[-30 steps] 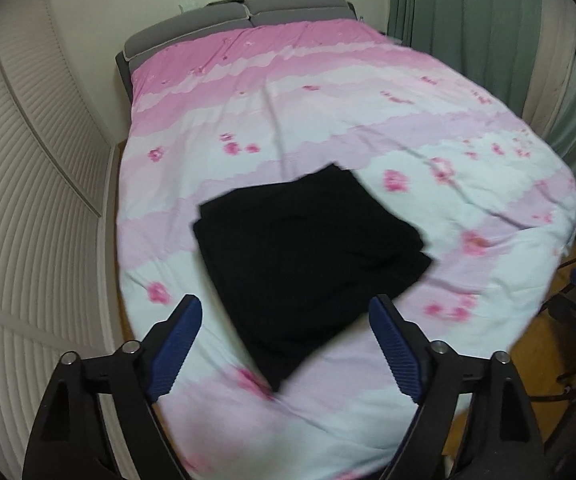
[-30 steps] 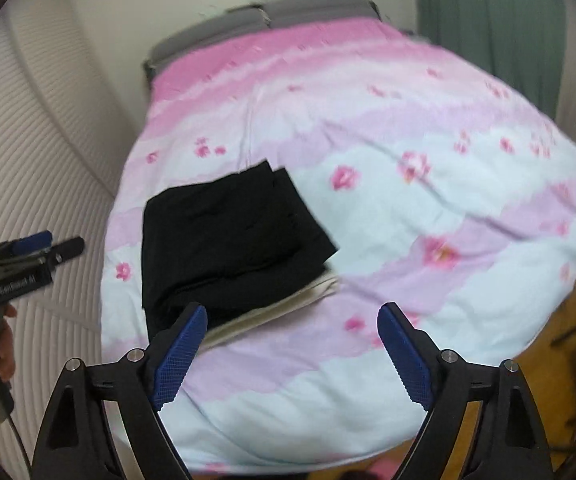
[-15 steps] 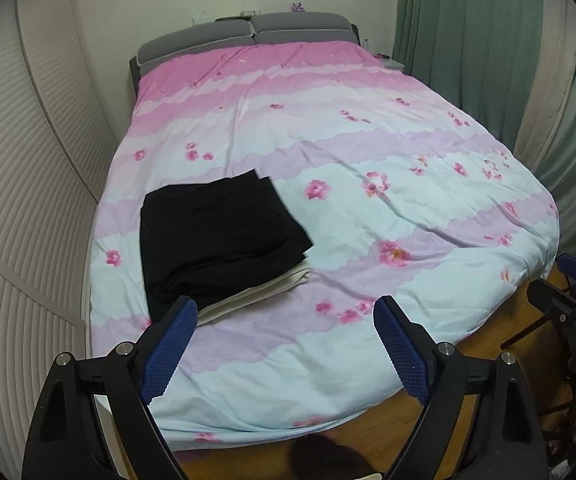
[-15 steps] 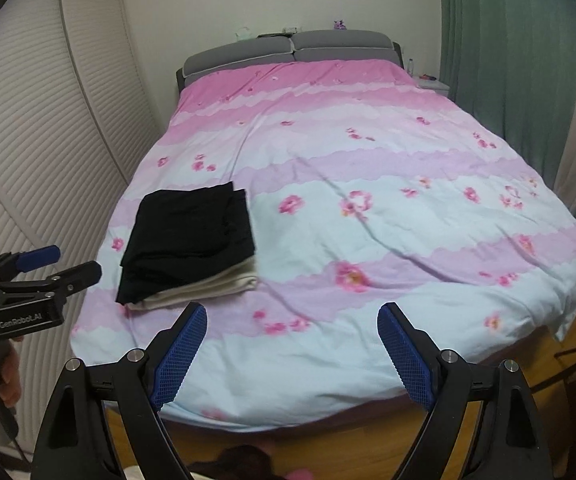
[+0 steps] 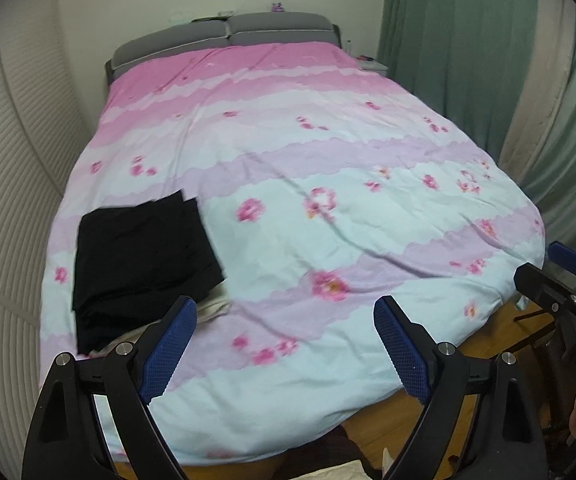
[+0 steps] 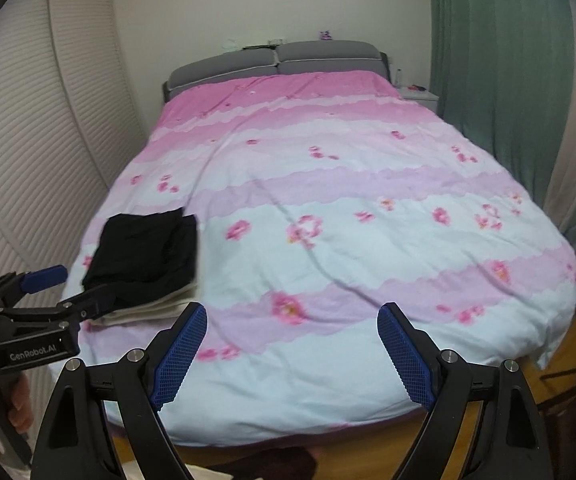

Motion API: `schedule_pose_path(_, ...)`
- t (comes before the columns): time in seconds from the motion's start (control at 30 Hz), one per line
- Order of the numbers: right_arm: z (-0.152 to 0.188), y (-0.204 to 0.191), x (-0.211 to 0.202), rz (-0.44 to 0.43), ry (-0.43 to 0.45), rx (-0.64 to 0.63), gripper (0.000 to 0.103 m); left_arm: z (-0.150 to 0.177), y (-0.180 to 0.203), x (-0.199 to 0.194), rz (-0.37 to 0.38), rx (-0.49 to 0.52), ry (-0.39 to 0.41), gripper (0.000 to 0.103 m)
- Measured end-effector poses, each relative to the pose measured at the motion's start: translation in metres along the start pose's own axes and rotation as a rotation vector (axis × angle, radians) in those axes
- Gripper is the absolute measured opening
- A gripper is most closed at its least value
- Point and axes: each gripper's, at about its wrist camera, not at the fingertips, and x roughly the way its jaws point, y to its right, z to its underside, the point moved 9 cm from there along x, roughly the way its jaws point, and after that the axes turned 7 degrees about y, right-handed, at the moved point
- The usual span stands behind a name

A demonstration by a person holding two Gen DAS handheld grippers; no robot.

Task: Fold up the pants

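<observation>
Black pants (image 5: 140, 264) lie folded atop a cream garment (image 6: 148, 310) at the quilt's (image 5: 328, 208) left edge, stacked neatly aside; your left tongs (image 5: 284, 344) and right tongs (image 6: 292, 350) gape wide, empty.

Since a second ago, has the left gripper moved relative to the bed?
Yes. The left gripper has backed away from the bed: the folded black pants look smaller and the bed's foot edge now shows.

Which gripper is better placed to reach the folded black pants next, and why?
Left, probably. The left gripper is open, with the black pants just beyond its left finger. The right gripper faces mid-bed, pants further left.
</observation>
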Motion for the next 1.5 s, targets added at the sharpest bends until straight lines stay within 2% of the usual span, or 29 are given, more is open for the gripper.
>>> schedule_pose_path(0.1,-0.01,0.023,0.004,-0.007,-0.007,0.0,0.088,-0.012,0.022,0.003,0.009,0.002,0.006,0.091)
schedule_pose_path(0.33,-0.032,0.066,0.001,-0.024,0.001,-0.024,0.088,-0.032,0.064,0.0,-0.047,-0.032,0.049,0.091)
schedule_pose_path(0.57,-0.044,0.111,-0.013,-0.095,0.029,-0.086,0.088,-0.03,0.115,-0.018,-0.125,-0.135,0.078,0.091)
schedule_pose_path(0.67,-0.045,0.131,-0.021,-0.152,0.031,-0.093,0.088,-0.027,0.135,-0.028,-0.163,-0.165,0.098,0.091)
schedule_pose_path(0.83,-0.044,0.159,-0.034,-0.196,0.043,-0.12,0.088,-0.024,0.163,-0.044,-0.207,-0.202,0.131,0.091)
schedule_pose_path(1.17,-0.03,0.207,-0.053,-0.207,0.039,-0.124,0.088,-0.025,0.211,-0.056,-0.208,-0.189,0.163,0.091)
schedule_pose_path(1.33,-0.035,0.226,-0.062,-0.187,0.071,-0.113,0.088,-0.03,0.231,-0.059,-0.201,-0.167,0.171,0.091)
schedule_pose_path(1.5,-0.04,0.242,-0.071,-0.168,0.102,-0.102,0.088,-0.034,0.245,-0.058,-0.157,-0.173,0.169,0.091)
